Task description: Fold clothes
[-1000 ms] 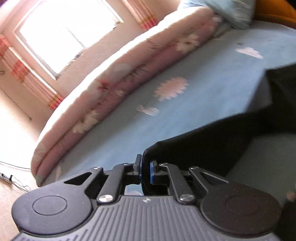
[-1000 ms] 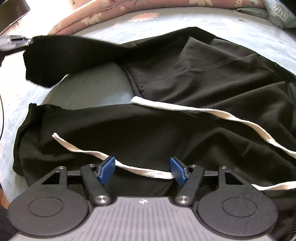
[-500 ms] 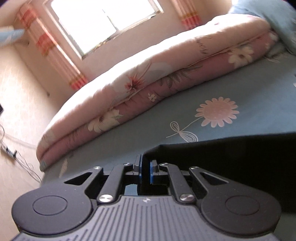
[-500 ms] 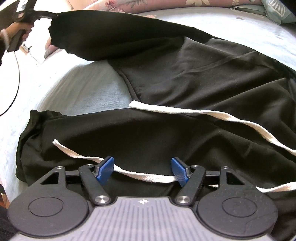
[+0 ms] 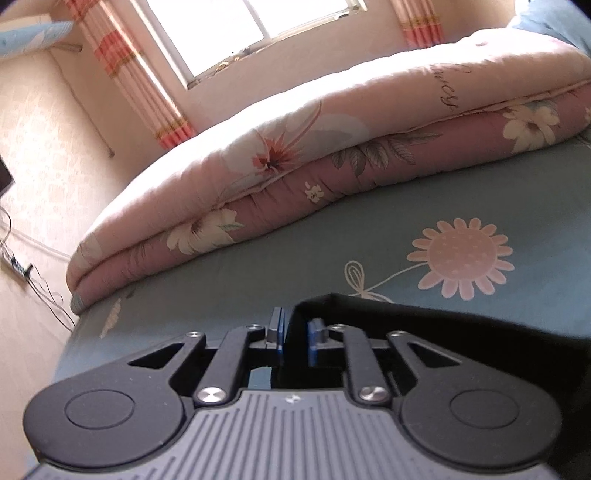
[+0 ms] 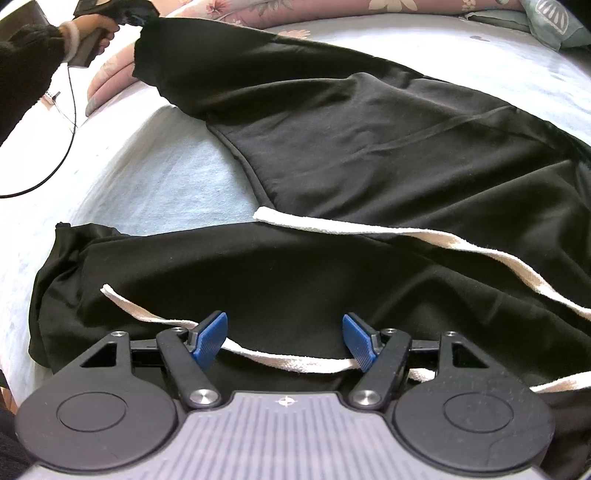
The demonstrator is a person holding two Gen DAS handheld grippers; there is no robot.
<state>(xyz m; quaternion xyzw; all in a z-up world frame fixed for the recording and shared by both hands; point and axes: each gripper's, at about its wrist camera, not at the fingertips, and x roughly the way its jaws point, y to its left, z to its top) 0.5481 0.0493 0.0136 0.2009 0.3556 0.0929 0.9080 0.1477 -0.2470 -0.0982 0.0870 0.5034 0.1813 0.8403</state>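
Observation:
Black trousers (image 6: 369,147) with a white drawstring (image 6: 443,240) lie spread on the blue flowered bed sheet (image 6: 166,177). The far leg is stretched out toward the quilt, and my left gripper (image 6: 138,16) holds its end at the top left, with a hand (image 6: 92,35) behind it. In the left wrist view the left gripper (image 5: 295,334) has the black hem (image 5: 443,332) filling the narrow gap between its pads, and its jaws are opening. My right gripper (image 6: 284,338) stands open just over the near leg. One drawstring end runs under its fingers, not gripped.
A folded pink flowered quilt (image 5: 295,147) lies along the far side of the bed, under a window with striped curtains. A pillow (image 6: 550,22) sits at the far right. The bed edge is at the left, with a cable (image 6: 55,166) and a power strip (image 5: 14,264) on the floor.
The left gripper carried the far leg's end away from the near leg toward the quilt, pulling it straight, and its pads parted slightly. The right gripper stayed put.

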